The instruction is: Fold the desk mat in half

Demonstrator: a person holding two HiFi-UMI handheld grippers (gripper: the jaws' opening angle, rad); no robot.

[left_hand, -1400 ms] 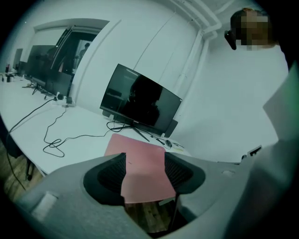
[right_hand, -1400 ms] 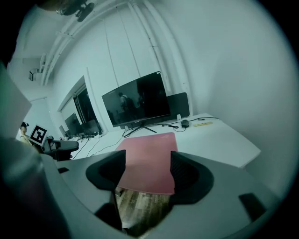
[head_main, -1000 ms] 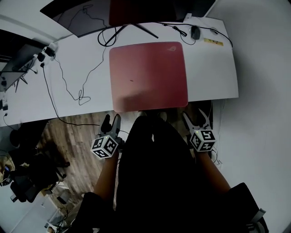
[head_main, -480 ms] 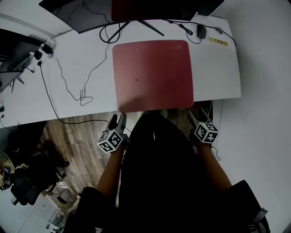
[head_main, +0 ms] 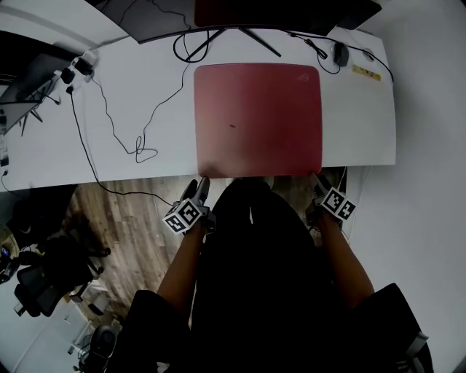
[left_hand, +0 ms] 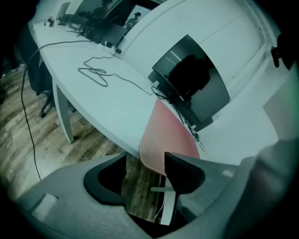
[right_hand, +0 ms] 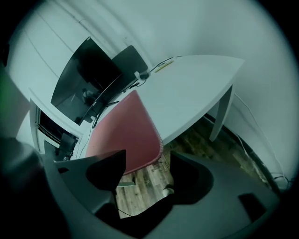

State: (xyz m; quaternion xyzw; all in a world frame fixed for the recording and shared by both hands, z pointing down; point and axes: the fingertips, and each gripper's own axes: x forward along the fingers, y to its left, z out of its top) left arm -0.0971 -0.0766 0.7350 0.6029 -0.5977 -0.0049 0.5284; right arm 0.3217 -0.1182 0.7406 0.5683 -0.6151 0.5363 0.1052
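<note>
Stands at a white desk (head_main: 131,95) with a two-jaw gripper in each hand. Faces the red desk mat (head_main: 258,120), lying flat and unfolded on the desk in front of a monitor (head_main: 167,22), with its near edge poking just over the desk's front. Holds the left gripper (head_main: 198,191) at the mat's near-left corner, jaws apart and clamping nothing, with the corner showing in the gap. Holds the right gripper (head_main: 318,182) at the near-right corner likewise, jaws spread and empty. Has a looped black cable (head_main: 138,149) on the desk to the left, well apart from the mat.
</note>
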